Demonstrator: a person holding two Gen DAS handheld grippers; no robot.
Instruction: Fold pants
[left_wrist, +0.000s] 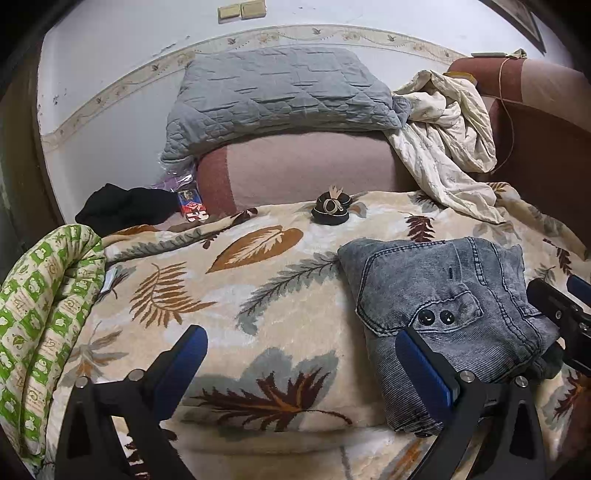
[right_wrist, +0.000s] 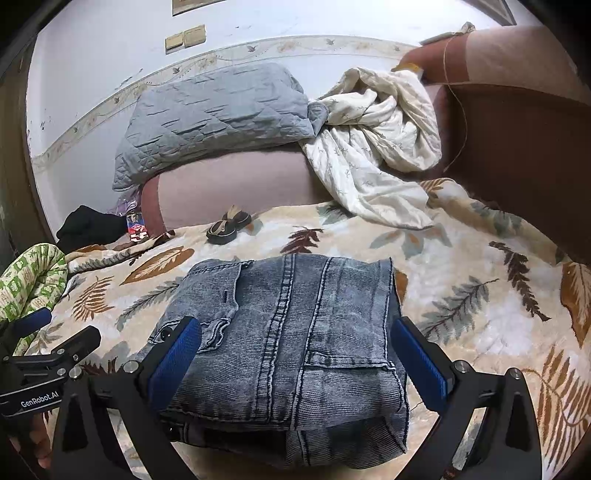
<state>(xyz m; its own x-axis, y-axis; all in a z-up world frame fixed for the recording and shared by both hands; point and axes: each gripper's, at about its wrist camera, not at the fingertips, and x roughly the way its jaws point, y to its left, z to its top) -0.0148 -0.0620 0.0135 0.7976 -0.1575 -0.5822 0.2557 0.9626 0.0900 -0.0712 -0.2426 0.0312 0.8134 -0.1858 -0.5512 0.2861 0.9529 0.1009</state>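
A: Hovering low, the right gripper (right_wrist: 295, 354) has its blue pads spread wide on either side of the jeans (right_wrist: 291, 354), clamped on nothing. The left gripper (left_wrist: 301, 363) is just as far apart, over the bare leaf-print blanket (left_wrist: 229, 295) with the jeans just to its right.

B: So neither one holds cloth?

A: Neither. The jeans lie as a compact, squarish bundle on the near part of the blanket, in front of the right gripper. Layers are stacked at the near edge, and a pocket with two dark studs sits on the left side.

B: Then the folding looks finished, or nearly so?

A: That is my reading: the last fold seems made, and this is the release or a check. The near edge is thick and a bit uneven, so one more tidy-up may be wanted.

B: What would that call for?

A: Bringing the pads down flat on the top layer to press it, or pinching the bulky near corner to square it, without dragging the bundle across the soft blanket.

B: Anything in the way?

A: No. The small dark bow (right_wrist: 227, 225) lies farther off, the green quilt (left_wrist: 40, 314) is at the far left, and the cream sheet (right_wrist: 373, 147) is well apart, far right.
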